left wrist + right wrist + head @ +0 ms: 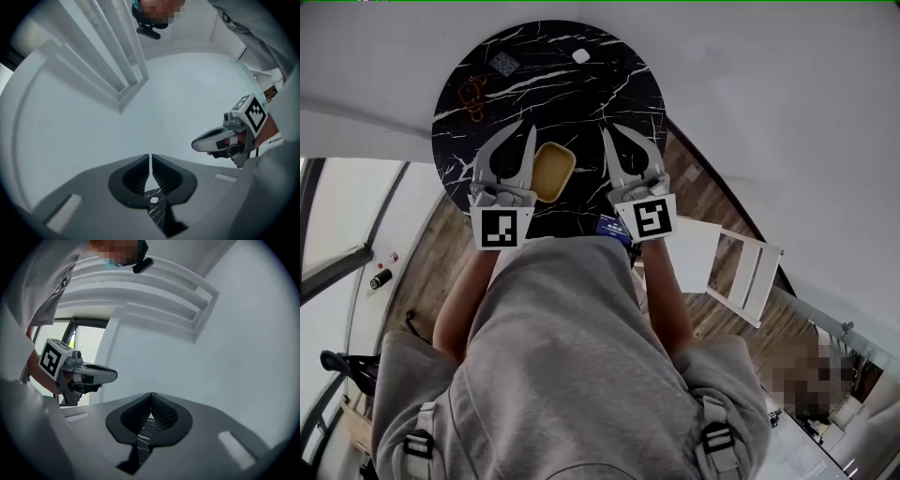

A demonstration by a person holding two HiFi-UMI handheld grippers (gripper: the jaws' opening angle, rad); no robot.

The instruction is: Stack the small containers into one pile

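Observation:
A tan, shallow, rounded-square container [552,171] sits on the round black marble table [581,94], near its front edge. It lies between my two grippers and touches neither. My left gripper [526,127] hovers just left of it; its jaws stand together with only a hairline slit and nothing in them [150,157]. My right gripper [607,131] is just right of the container, shut and empty [150,394]. Each gripper view shows the other gripper beside it. No other container of that kind is in view.
Toward the table's far side lie a small white piece [580,56], a dark square item [503,64] and a tangle of orange-brown loops [472,94]. A blue item [609,225] sits at the near edge. A white chair [741,272] stands to the right on the wooden floor.

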